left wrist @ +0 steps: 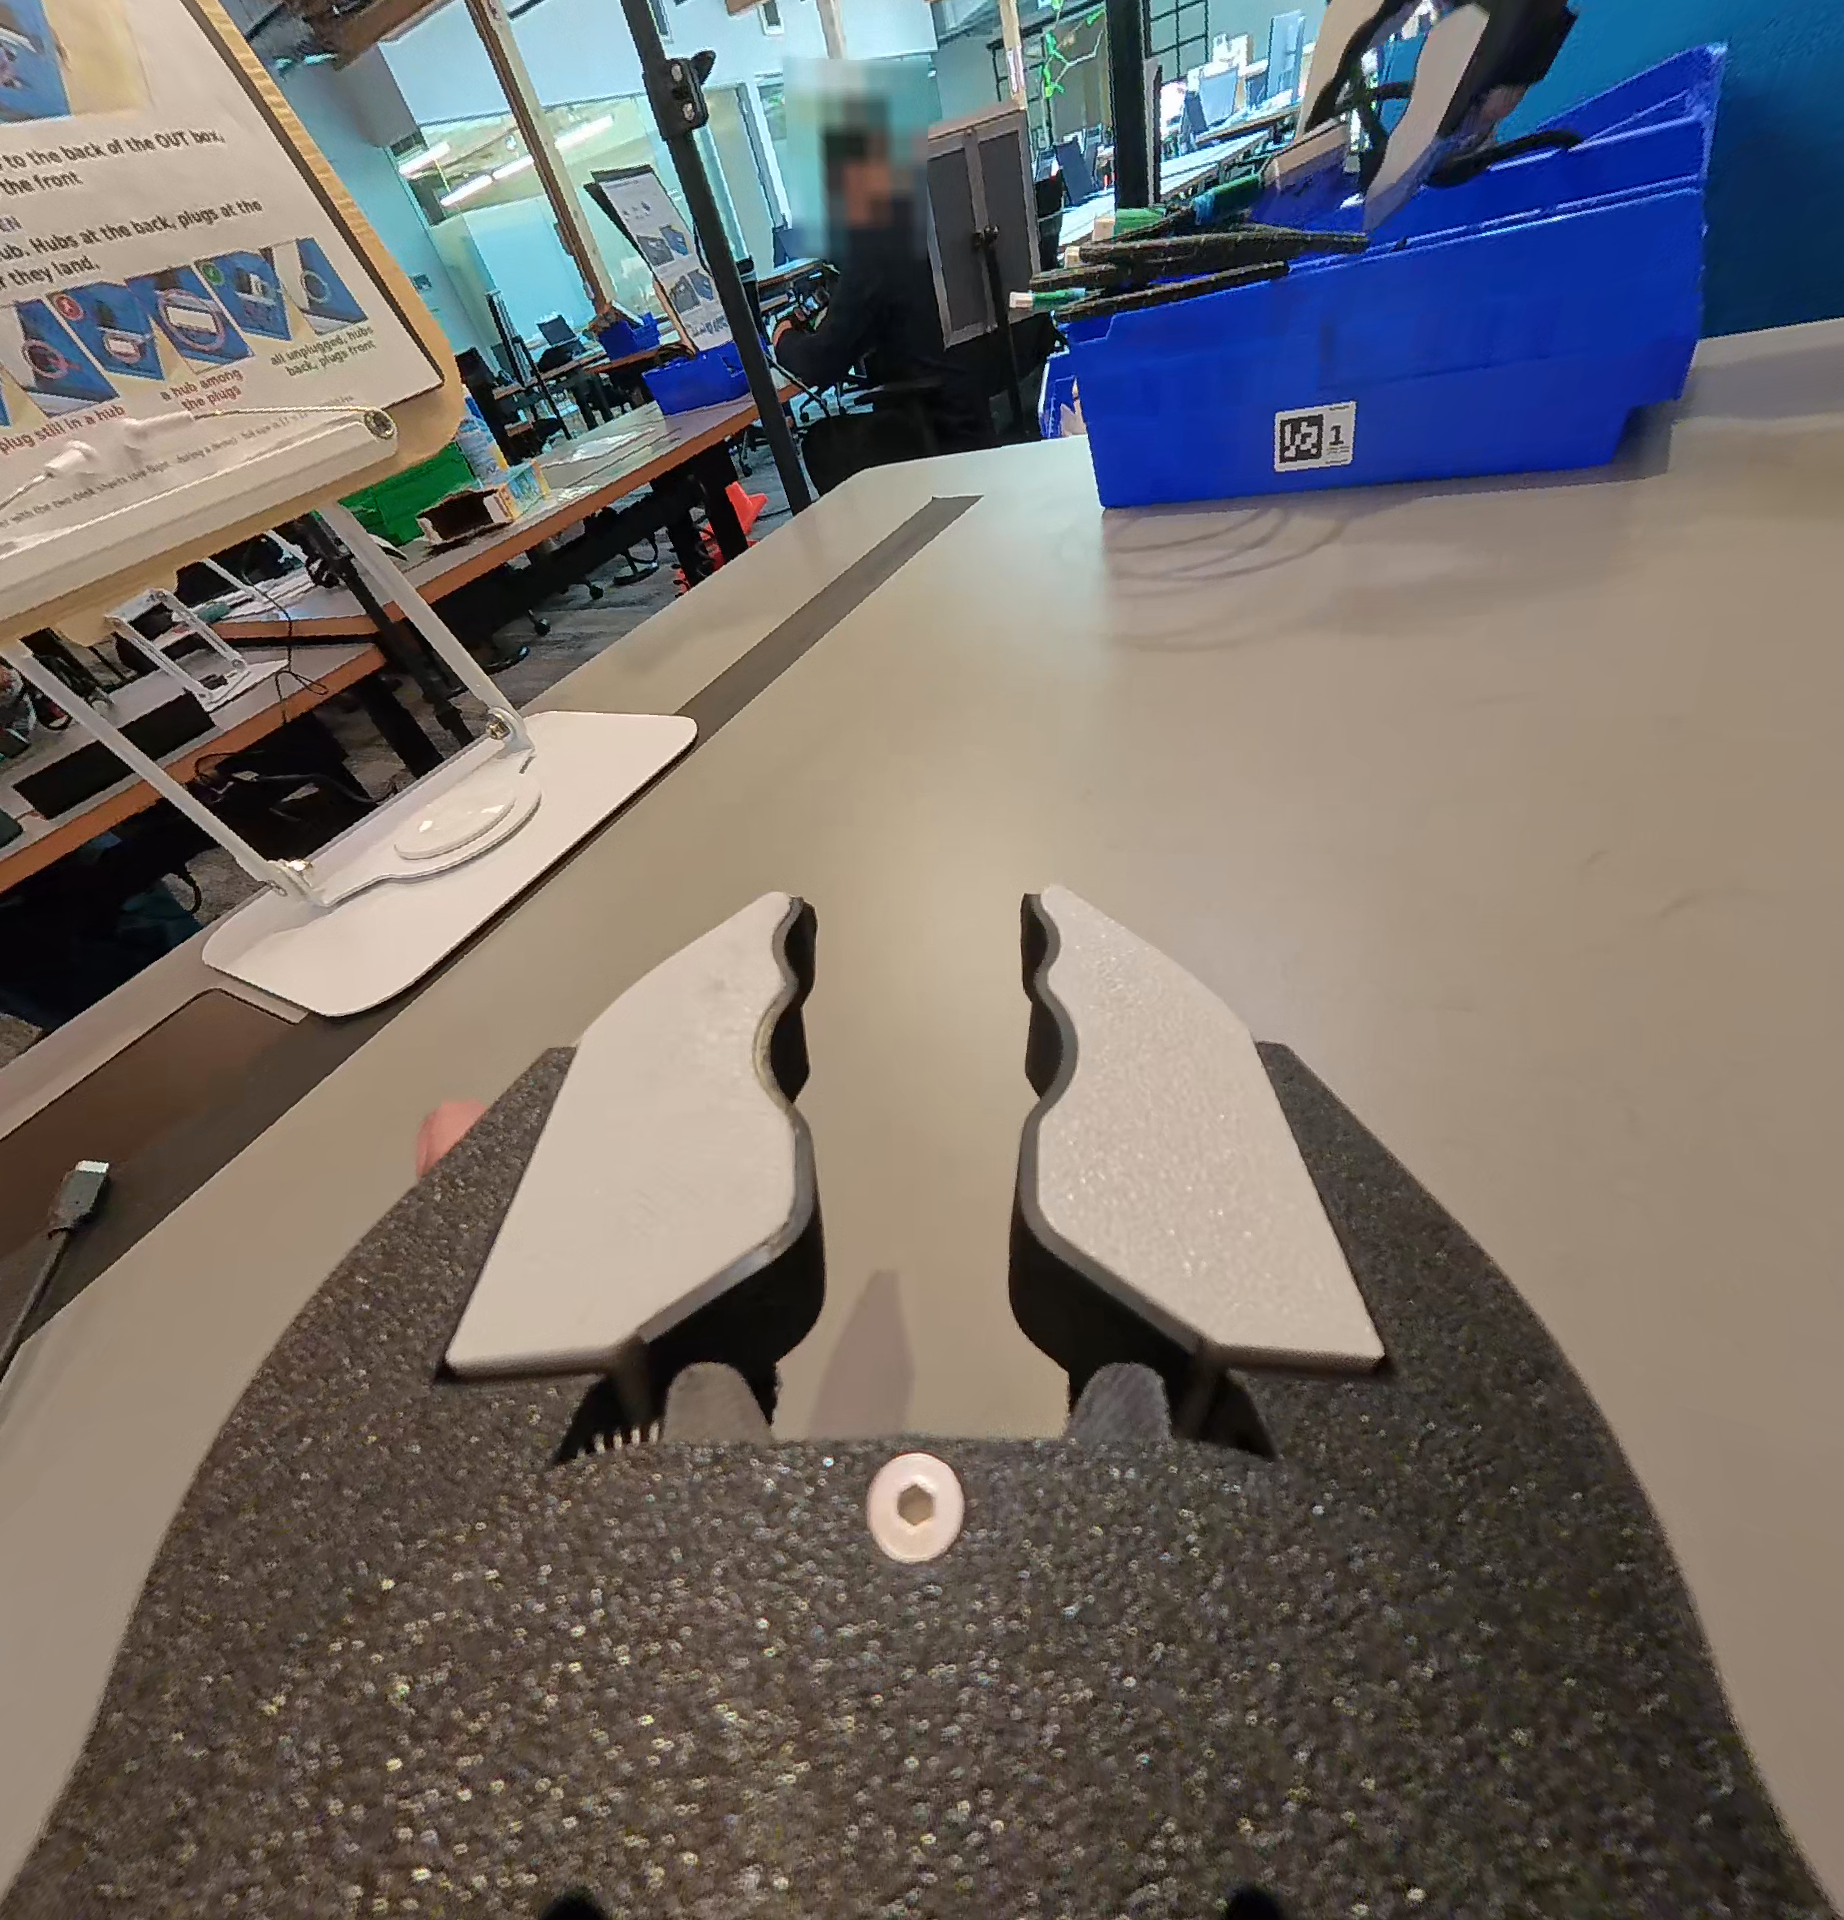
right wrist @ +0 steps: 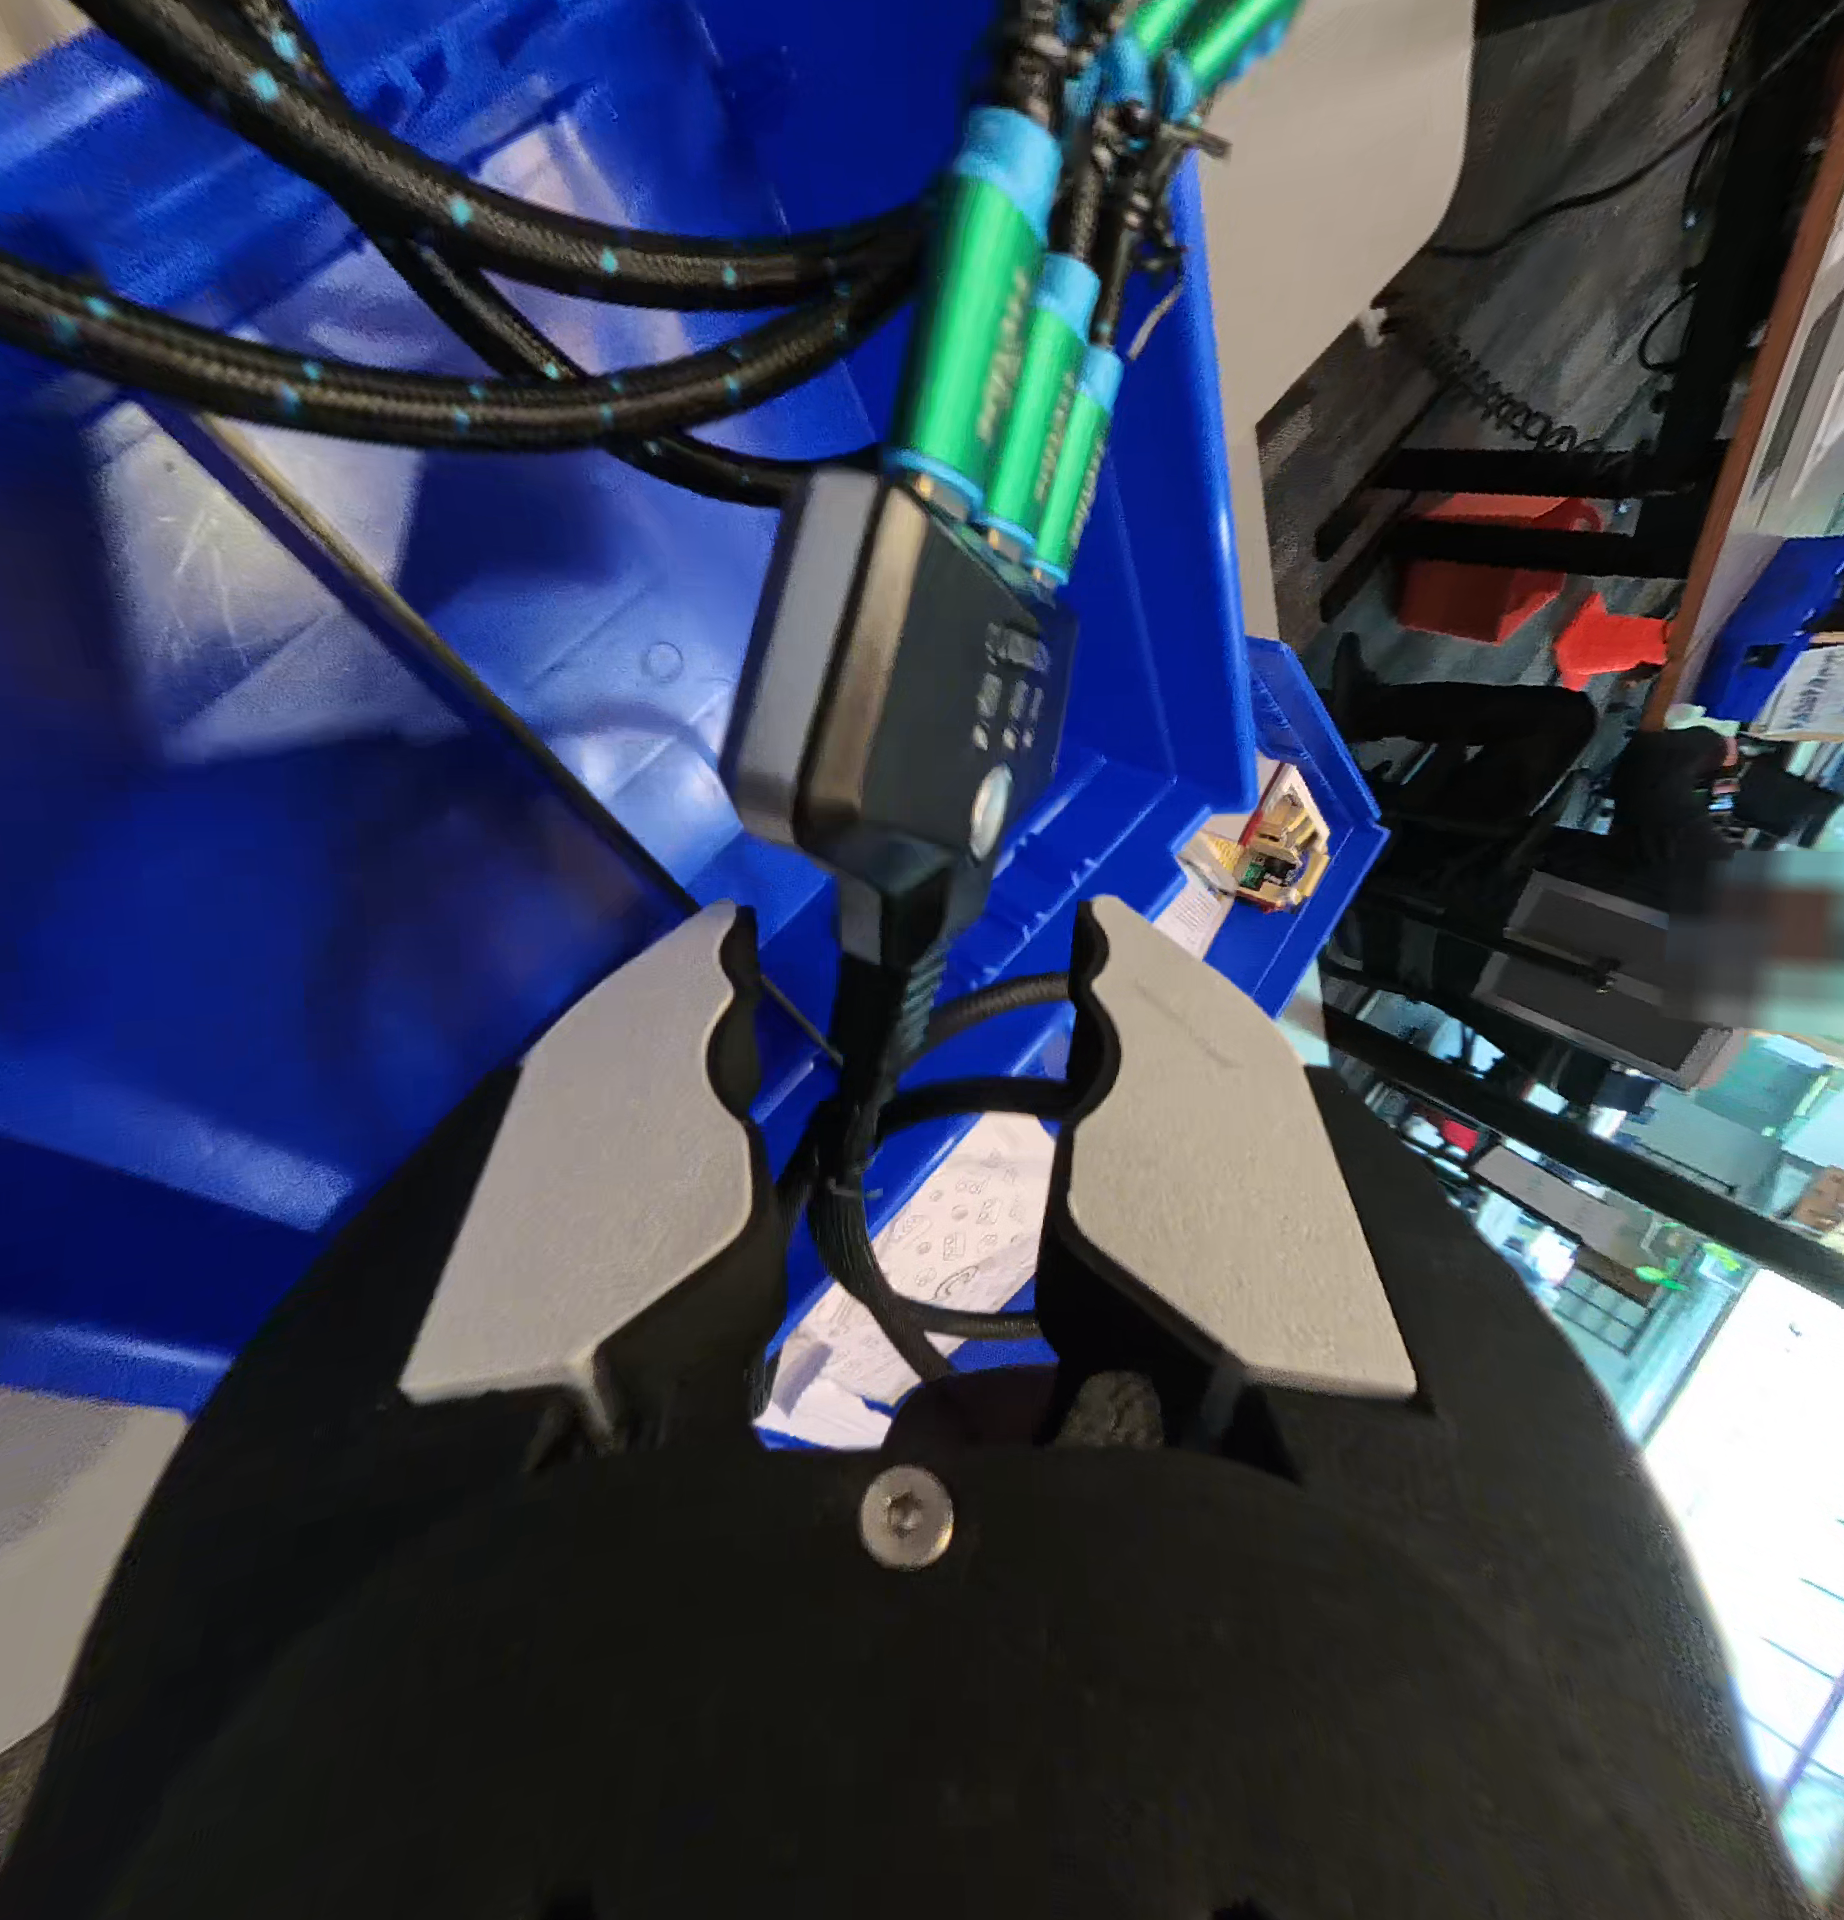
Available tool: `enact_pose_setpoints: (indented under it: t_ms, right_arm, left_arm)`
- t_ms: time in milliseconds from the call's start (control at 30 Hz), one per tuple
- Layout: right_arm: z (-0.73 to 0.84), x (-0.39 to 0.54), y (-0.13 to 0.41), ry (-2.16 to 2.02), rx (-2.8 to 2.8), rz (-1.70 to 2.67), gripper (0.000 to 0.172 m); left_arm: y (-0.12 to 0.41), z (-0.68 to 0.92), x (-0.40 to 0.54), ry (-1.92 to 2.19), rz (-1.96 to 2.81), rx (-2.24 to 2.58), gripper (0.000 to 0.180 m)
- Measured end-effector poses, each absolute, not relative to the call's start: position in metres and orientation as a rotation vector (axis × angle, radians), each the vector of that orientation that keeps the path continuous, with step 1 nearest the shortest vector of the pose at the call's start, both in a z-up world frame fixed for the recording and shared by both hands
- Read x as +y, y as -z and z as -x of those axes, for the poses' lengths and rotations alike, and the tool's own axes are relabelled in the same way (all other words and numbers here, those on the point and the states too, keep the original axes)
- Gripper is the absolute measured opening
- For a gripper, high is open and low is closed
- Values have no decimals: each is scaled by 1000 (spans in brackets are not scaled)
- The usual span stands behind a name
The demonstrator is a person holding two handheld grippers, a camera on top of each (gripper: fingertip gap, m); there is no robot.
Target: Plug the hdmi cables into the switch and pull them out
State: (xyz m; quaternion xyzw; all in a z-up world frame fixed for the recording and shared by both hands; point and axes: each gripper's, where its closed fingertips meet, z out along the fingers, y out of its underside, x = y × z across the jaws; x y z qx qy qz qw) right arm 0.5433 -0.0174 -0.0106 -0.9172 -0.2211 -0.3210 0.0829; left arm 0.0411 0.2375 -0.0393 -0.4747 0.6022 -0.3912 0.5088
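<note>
My left gripper [left wrist: 918, 914] is open and empty, low over the grey table [left wrist: 1313, 831]. My right gripper [right wrist: 913, 925] is open over the blue bin [right wrist: 378, 831]. A black hub [right wrist: 897, 665] hangs just beyond its fingertips, with three green plugs [right wrist: 1001, 353] in its far end. The hub's own cable stub [right wrist: 897, 987] stands between the fingers with a gap on each side. Its looped black cable [right wrist: 959, 1112] lies between the pads. The left wrist view shows the right gripper [left wrist: 1437, 94] above the blue bin [left wrist: 1417, 343].
Black braided cables [right wrist: 378, 384] trail across the bin and stick out over its rim [left wrist: 1188, 260]. A white stand [left wrist: 461, 842] with an instruction sheet [left wrist: 149, 260] is on the table's left. A black plug [left wrist: 82, 1195] lies at the left edge. A person sits far behind. My right fingertips sit around 55 centimetres from my left ones.
</note>
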Motion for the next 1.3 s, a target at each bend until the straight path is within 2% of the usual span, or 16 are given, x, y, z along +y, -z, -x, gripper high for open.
enact_pose_setpoints:
  t_ms: [200, 267, 367, 533, 567, 600, 633, 800, 933, 1133, 1200, 1300]
  right_arm:
    - [-527, -38, -41, 938, -437, 2609, 59]
    - [-483, -40, -42, 720, -342, 2556, 55]
    - [-400, -42, -22, 273, -272, 2502, 50]
    - [-346, -52, 35, 182, -149, 2588, 55]
    - [-345, -47, 33, 233, -117, 2549, 40]
    - [-337, -45, 34, 227, -130, 2542, 1]
    - [-330, -41, 36, 258, -163, 2529, 0]
    - [-313, -20, 55, 734, -454, 2540, 0]
    - [-297, -5, 49, 840, -527, 2448, 0]
    - [-377, -59, -26, 767, -205, 2421, 27]
    - [-436, -92, -30, 855, -79, 2484, 35]
    - [-506, -133, -6, 930, 21, 2656, 43]
  left_arm:
    - [40, -41, 237, 944, 1146, 1456, 39]
    - [40, -41, 237, 943, 1147, 1459, 39]
    - [43, -43, 237, 934, 1153, 1474, 39]
    - [45, -44, 234, 904, 1140, 1492, 39]
    - [45, -43, 234, 901, 1140, 1493, 39]
    - [45, -43, 234, 900, 1140, 1495, 39]
    - [46, -43, 233, 898, 1139, 1496, 39]
    - [46, -43, 232, 898, 1140, 1502, 39]
    - [46, -43, 232, 898, 1141, 1502, 39]
    - [47, -42, 232, 905, 1151, 1504, 39]
    - [48, -43, 232, 901, 1154, 1513, 39]
    - [50, -44, 231, 891, 1151, 1523, 39]
